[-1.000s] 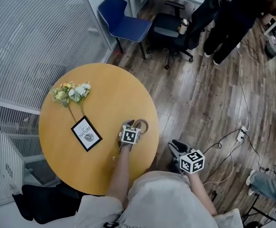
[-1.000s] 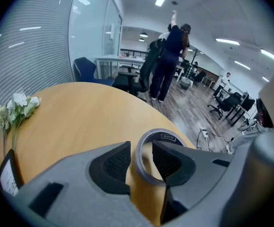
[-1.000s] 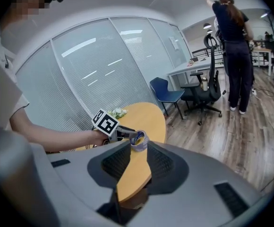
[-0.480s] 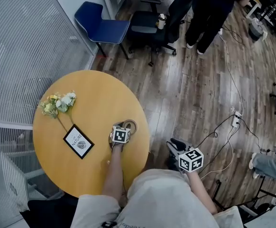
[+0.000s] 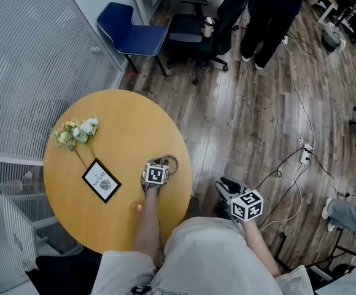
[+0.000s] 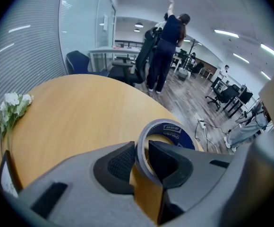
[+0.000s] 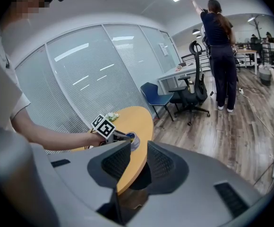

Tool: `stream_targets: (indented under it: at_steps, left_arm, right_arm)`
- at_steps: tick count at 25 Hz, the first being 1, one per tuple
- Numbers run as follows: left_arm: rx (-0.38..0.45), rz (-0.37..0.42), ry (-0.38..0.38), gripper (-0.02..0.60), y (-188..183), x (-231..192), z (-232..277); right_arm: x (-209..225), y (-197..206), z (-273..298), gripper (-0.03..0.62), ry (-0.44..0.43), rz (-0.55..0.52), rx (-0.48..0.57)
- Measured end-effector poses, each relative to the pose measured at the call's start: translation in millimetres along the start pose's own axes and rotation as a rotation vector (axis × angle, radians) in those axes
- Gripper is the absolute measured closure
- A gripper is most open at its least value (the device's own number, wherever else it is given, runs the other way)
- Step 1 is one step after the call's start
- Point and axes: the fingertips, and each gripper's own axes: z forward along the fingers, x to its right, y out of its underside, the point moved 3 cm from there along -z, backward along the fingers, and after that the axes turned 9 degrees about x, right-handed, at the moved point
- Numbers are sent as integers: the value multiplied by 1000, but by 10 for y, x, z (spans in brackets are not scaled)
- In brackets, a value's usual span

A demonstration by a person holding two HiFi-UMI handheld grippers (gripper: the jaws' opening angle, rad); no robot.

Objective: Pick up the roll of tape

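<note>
The roll of tape, greyish with a dark blue core, stands tilted on the round wooden table near its right edge; in the head view the roll of tape lies just beyond my marker cube. My left gripper is closing on it: one pad sits outside the ring's wall, the other inside, and both touch it. In the head view my left gripper points steeply down. My right gripper hangs off the table over the floor. In its own view the right gripper is open with nothing between its pads.
A flower sprig and a black-framed card lie on the table's left half. A blue chair, a black office chair and a standing person are beyond the table. Cables run over the wooden floor.
The head view has shifted, so the table sits further left and lower. My left gripper stays at the tape roll. My right gripper has barely moved beside the table.
</note>
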Motion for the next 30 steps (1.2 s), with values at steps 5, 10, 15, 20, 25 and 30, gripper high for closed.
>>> stream_targets:
  at_steps: [5,10,15,20,25,30]
  left_arm:
    - [-17,17,-16,518,34,13,-13]
    - [11,13,-31,520,6,34,-57]
    - [66,-1,-52,522,-139,60,-188]
    - [134,-32,-72,523,-280,116,-346]
    - [207,-71,-100,523,-423,216,-602]
    - [300,-143,-135,523,-500,315,-860]
  right_arm:
    - [13,5,-16,490,-5,-3,-2]
    - [33,6,-38,490,-8,-3,-3]
    - [11,-32,-22,490,-23,-10,-2]
    - [-15,-83,3,490,-57,-20,9]
    - [-76,-161,42,490,-108,-36,13]
    - [-157,-198,131,490,-165,-54,5]
